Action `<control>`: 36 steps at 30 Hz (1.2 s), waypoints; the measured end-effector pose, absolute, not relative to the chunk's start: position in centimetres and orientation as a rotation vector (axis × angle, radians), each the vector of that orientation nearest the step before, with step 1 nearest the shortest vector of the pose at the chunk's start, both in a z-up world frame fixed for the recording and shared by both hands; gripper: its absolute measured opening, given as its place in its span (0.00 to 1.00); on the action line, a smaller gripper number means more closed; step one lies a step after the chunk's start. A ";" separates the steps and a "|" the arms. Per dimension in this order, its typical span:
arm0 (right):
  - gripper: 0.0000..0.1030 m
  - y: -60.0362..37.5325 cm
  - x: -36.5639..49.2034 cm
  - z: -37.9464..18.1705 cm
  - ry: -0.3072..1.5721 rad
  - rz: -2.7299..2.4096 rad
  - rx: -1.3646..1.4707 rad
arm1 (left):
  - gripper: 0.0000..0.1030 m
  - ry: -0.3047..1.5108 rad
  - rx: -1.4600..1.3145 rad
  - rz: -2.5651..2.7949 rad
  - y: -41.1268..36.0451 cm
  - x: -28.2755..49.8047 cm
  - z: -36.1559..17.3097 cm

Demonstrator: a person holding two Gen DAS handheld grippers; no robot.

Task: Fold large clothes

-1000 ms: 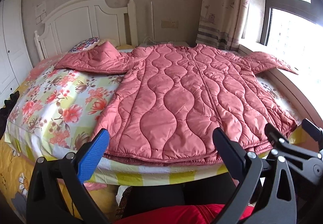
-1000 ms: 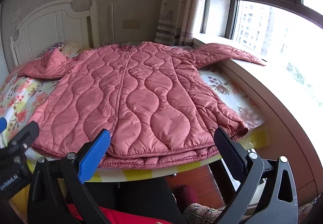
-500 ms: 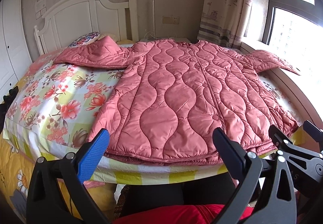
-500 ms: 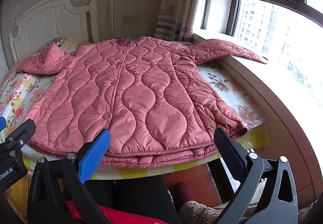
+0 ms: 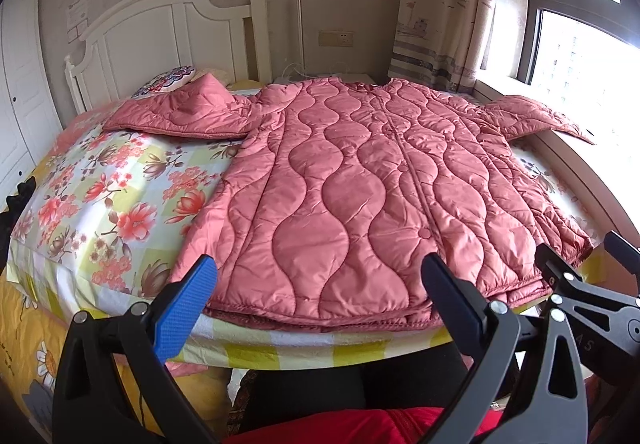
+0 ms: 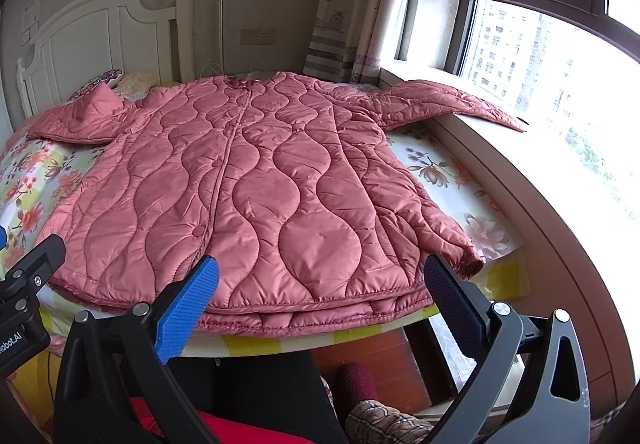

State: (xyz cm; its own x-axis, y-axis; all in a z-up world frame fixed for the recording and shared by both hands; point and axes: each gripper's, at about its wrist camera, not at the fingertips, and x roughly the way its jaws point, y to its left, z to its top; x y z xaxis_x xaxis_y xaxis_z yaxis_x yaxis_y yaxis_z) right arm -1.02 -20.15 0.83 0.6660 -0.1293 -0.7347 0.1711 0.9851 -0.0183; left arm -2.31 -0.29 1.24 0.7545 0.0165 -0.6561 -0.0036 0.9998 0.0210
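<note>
Over bed, grippers seemingly nearer coat [image 5: 360,184].

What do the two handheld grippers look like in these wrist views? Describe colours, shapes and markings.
Each gripper, the left gripper and the right gripper, has a black frame of curved arms with silver bolt heads. One finger carries a textured blue pad, the other a dark textured pad. The left gripper's body, seen in the right wrist view, bears white lettering, partly cut off.

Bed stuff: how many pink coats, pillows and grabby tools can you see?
Pink coats: 1, the pink coat spread flat on the bed.
Pillows: 1, the patterned pillow.
Tools: 2, left tool and right tool.
Total: 4
</note>
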 end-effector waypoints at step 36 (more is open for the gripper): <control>0.96 -35.6 13.9 0.6 0.845 -0.392 0.144 | 0.98 0.771 0.019 -0.042 -6.1 12.7 1.2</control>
State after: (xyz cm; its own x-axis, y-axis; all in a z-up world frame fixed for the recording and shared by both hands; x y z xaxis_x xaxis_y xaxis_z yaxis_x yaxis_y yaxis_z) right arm 13.93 -35.63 0.60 0.5970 -0.2799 -0.7518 0.3931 0.9190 -0.0300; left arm 12.67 -6.05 1.25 0.7167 -0.0304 -0.6967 0.0446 0.9990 0.0023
